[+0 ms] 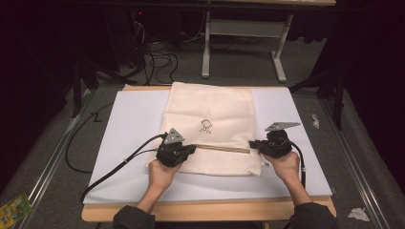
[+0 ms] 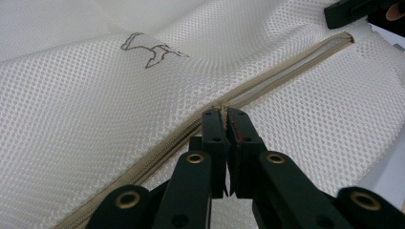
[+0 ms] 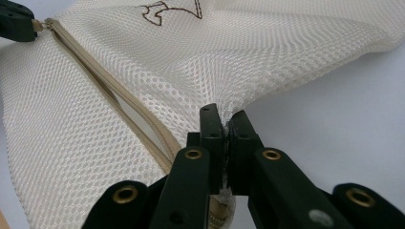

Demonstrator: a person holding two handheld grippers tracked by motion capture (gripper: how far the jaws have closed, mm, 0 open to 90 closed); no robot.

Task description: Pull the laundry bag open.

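Observation:
A cream mesh bag [image 1: 210,121] with a small dark outline logo [image 1: 206,125] lies flat on a white board. A tan zipper [image 1: 222,148] runs across its near part. My left gripper [image 1: 193,147] is shut on the zipper pull [image 2: 223,109]. Beyond the pull the zipper [image 2: 286,64] gapes open; behind it the teeth are joined. My right gripper [image 1: 252,143] is shut on the bag's mesh edge [image 3: 224,112] at the zipper's right end. In the left gripper view the right gripper [image 2: 353,12] shows at top right. In the right gripper view the left gripper [image 3: 16,21] shows at top left.
The white board [image 1: 129,124] lies on a wooden table whose front edge [image 1: 205,210] is near the person. Black cables [image 1: 119,164] trail off to the left. A table frame [image 1: 243,28] and more cables stand on the floor behind. Bare board lies on both sides of the bag.

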